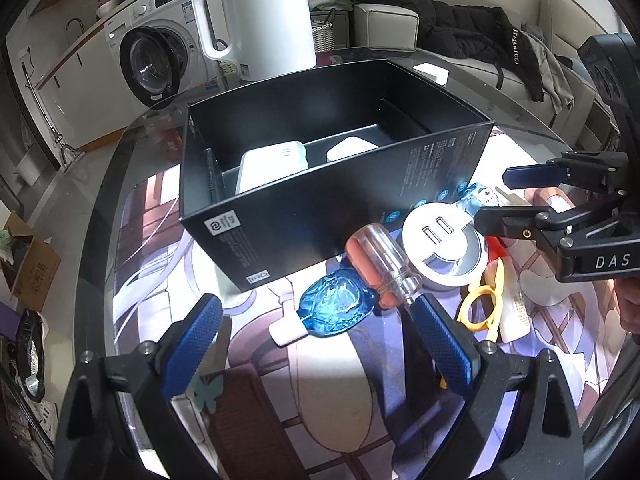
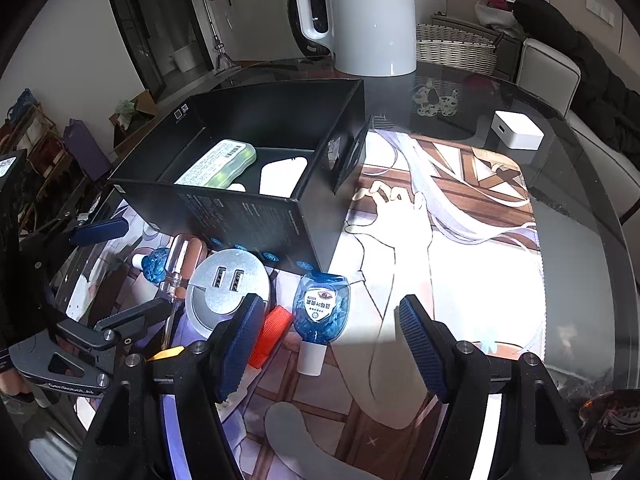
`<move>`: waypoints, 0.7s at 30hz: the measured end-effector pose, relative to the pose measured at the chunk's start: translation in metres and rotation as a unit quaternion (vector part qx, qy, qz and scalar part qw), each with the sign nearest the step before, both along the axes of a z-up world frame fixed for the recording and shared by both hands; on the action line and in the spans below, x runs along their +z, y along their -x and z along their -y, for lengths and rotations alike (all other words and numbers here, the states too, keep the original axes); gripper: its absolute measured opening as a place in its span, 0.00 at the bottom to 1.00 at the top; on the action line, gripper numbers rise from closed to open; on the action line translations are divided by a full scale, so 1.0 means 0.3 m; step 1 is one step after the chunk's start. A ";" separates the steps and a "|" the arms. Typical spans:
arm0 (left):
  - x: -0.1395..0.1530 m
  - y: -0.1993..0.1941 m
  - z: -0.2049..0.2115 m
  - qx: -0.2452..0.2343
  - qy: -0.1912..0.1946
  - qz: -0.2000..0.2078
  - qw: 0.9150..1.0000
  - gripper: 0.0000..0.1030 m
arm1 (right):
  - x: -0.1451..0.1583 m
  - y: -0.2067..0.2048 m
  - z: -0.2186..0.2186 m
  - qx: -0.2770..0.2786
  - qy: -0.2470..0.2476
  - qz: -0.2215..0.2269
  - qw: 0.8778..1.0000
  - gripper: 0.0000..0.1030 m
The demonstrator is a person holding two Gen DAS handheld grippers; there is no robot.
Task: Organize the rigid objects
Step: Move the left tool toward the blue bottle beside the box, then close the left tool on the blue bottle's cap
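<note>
both the left claw (image 1: 316, 334) and right claw (image 2: 332, 346) hang spread, empty, near the black box (image 1: 320, 184).

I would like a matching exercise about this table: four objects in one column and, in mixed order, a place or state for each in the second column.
Objects
1. white kettle
2. green case
3. round USB hub
4. small white cube

Places or states
A. lying inside the black box
B. alone on the bare glass, off the mat, on the right of the right wrist view
C. standing upright behind the black box
D. on the mat in front of the box, next to the screwdriver

Pairs: 1-C, 2-A, 3-D, 4-B
</note>
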State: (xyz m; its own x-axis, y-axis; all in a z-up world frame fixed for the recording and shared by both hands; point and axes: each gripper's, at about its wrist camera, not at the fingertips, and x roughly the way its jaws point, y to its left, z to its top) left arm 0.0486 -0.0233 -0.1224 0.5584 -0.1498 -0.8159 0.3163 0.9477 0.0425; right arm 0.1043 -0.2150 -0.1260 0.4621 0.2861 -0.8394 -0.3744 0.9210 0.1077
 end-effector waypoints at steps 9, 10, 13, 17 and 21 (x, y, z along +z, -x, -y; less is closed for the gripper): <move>0.012 0.001 -0.051 0.011 -0.007 0.001 1.000 0.87 | 0.004 -0.020 0.046 -0.007 0.008 -0.008 1.000 0.62; 0.011 0.000 -0.059 0.013 -0.008 0.002 1.000 0.87 | 0.003 -0.021 0.051 -0.008 0.004 -0.010 1.000 0.62; -0.004 -0.010 -0.084 0.022 0.000 -0.011 1.000 0.86 | 0.010 -0.018 0.041 -0.003 0.000 -0.006 1.000 0.62; -0.025 -0.013 -0.061 0.011 -0.012 -0.016 1.000 0.79 | 0.002 -0.017 0.000 0.008 0.007 -0.006 1.000 0.62; -0.028 -0.021 -0.031 0.004 -0.020 -0.012 1.000 0.74 | -0.012 -0.030 0.001 0.002 0.012 -0.006 1.000 0.62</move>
State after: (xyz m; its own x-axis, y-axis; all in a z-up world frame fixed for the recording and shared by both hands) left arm 0.0551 -0.0141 -0.1306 0.5395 -0.1124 -0.8344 0.3109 0.9476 0.0734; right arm 0.1133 -0.2155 -0.1295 0.4502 0.2664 -0.8522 -0.3762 0.9222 0.0896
